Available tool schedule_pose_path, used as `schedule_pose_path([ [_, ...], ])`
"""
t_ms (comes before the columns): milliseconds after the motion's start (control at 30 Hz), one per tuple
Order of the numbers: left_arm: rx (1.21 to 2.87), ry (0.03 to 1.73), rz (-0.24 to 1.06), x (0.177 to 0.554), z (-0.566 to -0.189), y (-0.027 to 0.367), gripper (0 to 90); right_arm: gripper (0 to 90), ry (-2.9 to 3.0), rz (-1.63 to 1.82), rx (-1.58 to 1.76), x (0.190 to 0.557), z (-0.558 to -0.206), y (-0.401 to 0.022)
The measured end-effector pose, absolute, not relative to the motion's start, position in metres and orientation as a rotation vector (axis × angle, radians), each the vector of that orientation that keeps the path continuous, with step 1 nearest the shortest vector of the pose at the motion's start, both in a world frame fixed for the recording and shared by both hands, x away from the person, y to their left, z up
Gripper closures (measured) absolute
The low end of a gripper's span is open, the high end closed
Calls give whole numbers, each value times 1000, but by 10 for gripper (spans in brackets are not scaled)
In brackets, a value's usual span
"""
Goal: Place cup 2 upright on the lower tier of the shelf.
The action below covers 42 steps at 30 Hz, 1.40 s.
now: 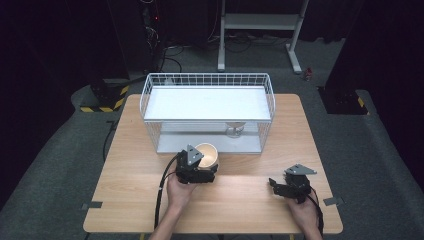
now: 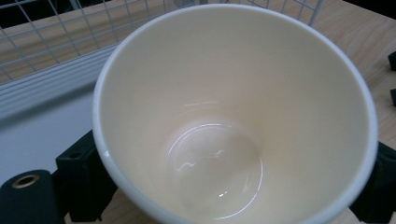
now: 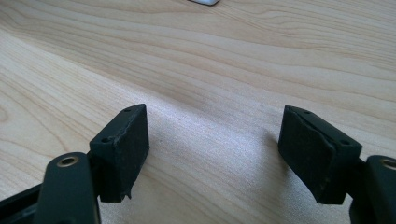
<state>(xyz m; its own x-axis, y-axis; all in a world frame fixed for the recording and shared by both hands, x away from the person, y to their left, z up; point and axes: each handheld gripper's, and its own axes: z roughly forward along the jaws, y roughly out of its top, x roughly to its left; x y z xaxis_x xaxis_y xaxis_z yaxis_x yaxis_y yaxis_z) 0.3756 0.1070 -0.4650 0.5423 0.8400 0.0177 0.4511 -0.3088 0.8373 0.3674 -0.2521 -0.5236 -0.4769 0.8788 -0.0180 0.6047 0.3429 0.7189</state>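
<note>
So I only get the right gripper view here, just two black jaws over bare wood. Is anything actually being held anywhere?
Observer: Yes. The left gripper is closed on a cream cup, a jaw on each side of it.
Operator: Anything in the cup?
Observer: Nothing, in the left gripper view it is bare down to its glossy bottom.
Operator: And what stands near it?
Observer: A white wire rack just behind the cup, with a clear glass under its shelf.

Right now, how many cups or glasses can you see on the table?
2. A cream cup sits between the jaws of the left tool, just in front of the wire rack. A clear glass stands on the rack's lower level. The shelf may hide more.
</note>
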Motion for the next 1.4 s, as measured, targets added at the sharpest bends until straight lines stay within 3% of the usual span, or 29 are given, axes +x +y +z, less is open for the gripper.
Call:
schedule_pose_path([
  [300, 1951, 1124, 630, 394, -465, 115, 91, 247, 2207, 924, 1305, 367, -524, -252],
  [867, 1889, 1267, 590, 428, -475, 124, 92, 247, 2205, 925, 1312, 367, -523, -252],
  [1400, 1904, 1283, 649, 442, -480, 121, 91, 247, 2205, 925, 1313, 367, -523, -252],
])
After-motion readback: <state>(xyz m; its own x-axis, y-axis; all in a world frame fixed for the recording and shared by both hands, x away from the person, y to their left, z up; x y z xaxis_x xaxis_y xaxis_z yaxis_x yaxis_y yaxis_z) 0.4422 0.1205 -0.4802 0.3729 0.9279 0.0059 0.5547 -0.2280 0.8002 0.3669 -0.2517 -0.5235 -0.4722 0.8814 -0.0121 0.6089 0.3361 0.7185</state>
